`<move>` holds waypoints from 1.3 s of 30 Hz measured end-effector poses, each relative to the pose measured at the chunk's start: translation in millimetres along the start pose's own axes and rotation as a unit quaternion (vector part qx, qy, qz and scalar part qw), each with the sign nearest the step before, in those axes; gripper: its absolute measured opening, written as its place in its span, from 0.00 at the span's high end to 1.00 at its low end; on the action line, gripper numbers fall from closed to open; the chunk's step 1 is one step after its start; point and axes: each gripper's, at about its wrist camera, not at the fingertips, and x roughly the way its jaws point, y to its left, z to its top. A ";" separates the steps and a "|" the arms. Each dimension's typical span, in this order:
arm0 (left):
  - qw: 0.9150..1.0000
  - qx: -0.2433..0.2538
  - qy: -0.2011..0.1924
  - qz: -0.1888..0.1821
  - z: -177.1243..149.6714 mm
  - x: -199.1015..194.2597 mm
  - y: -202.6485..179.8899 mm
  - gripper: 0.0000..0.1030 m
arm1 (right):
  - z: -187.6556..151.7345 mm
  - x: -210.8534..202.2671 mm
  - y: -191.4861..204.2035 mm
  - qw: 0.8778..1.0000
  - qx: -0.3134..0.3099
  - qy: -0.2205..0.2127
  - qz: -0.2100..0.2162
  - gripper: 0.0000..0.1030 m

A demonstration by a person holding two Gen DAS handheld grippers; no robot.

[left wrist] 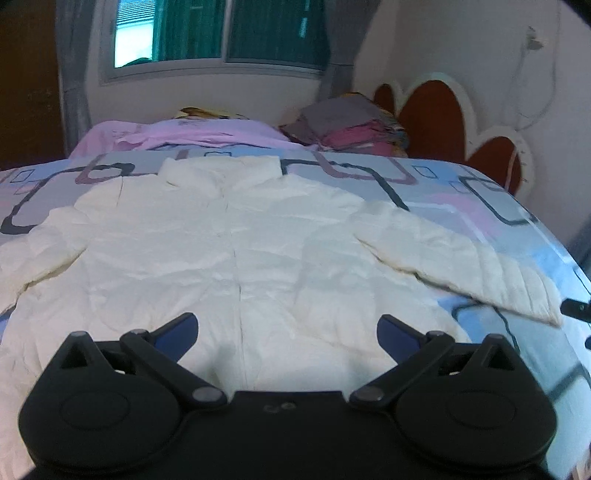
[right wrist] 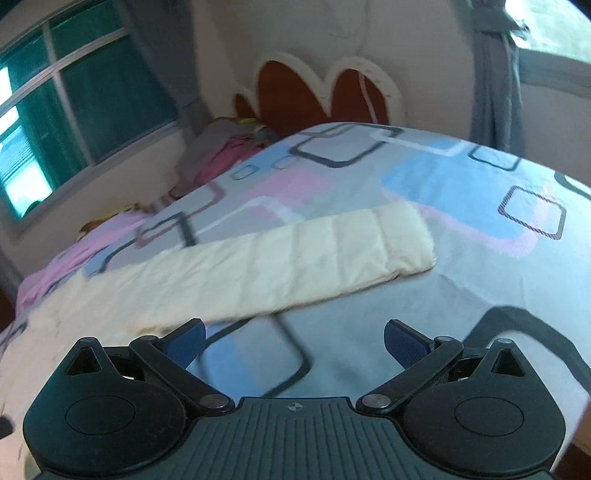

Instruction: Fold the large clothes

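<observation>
Ahead of both tongs, bed (left wrist: 461,206) with a grey-blue-pink squares cover fills most of each view; its near edge is cut off under the tool bodies. Cream padded jacket (left wrist: 229,251) lies flat on it, front up, collar at the far end, centre seam running straight away from the left gripper (left wrist: 287,329). Hem is hidden beneath that tool, and the sleeve to its left runs out of frame. Sleeve (right wrist: 295,258) on the other side stretches out just ahead of the right gripper (right wrist: 294,339), cuff ahead and slightly right of it, shoulder end blurred at lower left.

Far beyond the tongs: window (left wrist: 221,33) with green behind the glass, grey curtains, red-and-white scalloped headboard (left wrist: 439,118) partly hidden by a stack of folded clothes (left wrist: 347,125). Pink bedding (left wrist: 192,134) sits behind the jacket collar; a yellowish item behind it is too hidden to identify.

Left gripper: 2 blue-padded fingers spread wide over the jacket's lower front, nothing between them. Right gripper: 2 fingers spread wide over bare cover, left finger (right wrist: 188,341) near the sleeve's edge; contact can't be told. A small dark part at the right edge of the left view is too cut off to identify.
</observation>
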 end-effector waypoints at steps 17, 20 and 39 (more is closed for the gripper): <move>0.999 0.007 0.011 0.043 32.8 69.7 -64.7 0.00 | 22.8 95.4 -106.6 0.985 0.161 0.051 0.036 0.47; 0.998 0.015 0.013 0.057 31.3 71.8 -71.5 0.00 | 22.2 96.9 -113.4 0.983 0.174 0.038 0.044 0.48; 0.992 -0.019 0.027 0.121 30.0 53.2 1.8 0.01 | 71.0 92.5 35.8 0.989 -0.070 -0.054 0.121 0.94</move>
